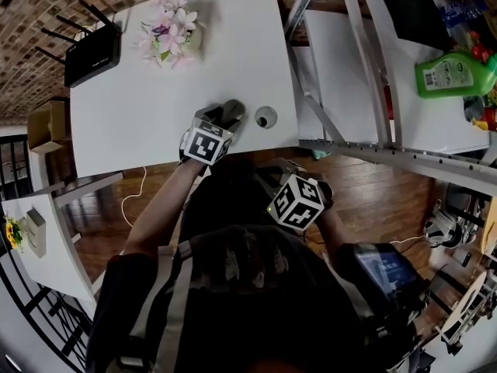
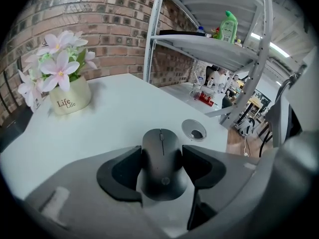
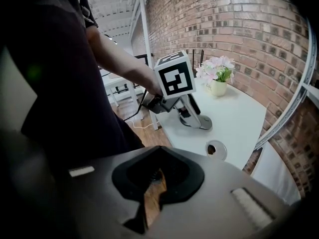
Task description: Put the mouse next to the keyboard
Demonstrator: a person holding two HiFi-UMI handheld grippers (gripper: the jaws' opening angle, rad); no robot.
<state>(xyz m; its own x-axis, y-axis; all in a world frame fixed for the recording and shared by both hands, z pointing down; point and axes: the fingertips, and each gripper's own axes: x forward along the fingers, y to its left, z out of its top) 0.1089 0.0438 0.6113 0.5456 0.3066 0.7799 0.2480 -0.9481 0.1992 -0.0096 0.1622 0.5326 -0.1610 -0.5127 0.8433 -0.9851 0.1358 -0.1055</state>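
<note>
A black mouse point(image 2: 162, 158) lies on the white desk point(image 1: 147, 123) close to its front edge, and my left gripper point(image 2: 162, 167) is shut on its sides. In the head view that gripper point(image 1: 228, 116) reaches onto the desk just left of a round cable hole point(image 1: 266, 116). From the right gripper view I see the left gripper point(image 3: 198, 122) standing on the desk top. My right gripper point(image 3: 152, 195) is shut with nothing in it and hangs in front of the desk over the wooden floor, below the left one point(image 1: 289, 183). No keyboard shows in any view.
A pot of pink flowers point(image 1: 175, 33) and a black router point(image 1: 93, 53) stand at the desk's far side. A metal shelf frame point(image 1: 365, 68) rises right of the desk, with a green bottle point(image 1: 454, 72) beyond it. The cable hole point(image 2: 193, 130) is just ahead-right of the mouse.
</note>
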